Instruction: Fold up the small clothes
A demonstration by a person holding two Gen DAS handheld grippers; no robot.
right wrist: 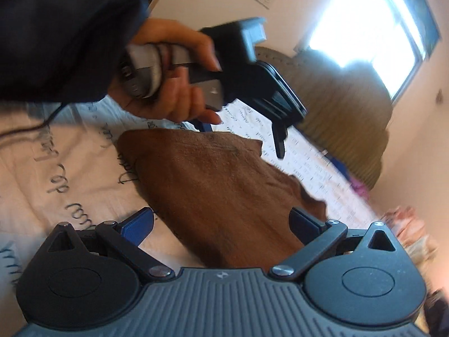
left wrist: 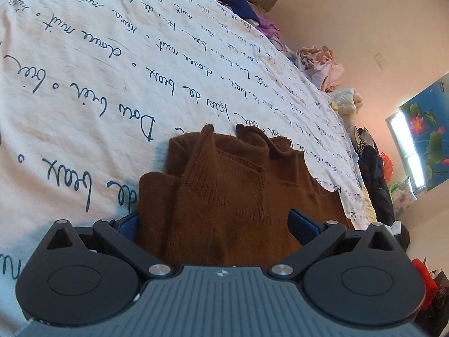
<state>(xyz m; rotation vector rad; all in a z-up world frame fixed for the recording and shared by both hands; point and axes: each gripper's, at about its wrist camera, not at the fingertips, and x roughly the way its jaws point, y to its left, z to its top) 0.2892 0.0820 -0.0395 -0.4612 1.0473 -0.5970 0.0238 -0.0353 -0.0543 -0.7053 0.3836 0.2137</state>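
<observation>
A brown knitted garment lies partly folded on the white bed sheet printed with dark script. My left gripper is open, low over the garment's near end, with its blue pads wide apart on either side of the knit. In the right wrist view the same brown garment stretches away, and my right gripper is open around its near end. A hand in a dark sleeve holds the left gripper open at the garment's far edge.
Crumpled clothes are piled along the far side of the bed, with a blue item and dark clothes among them. An olive cushion sits below a bright window. A black cable trails over the sheet.
</observation>
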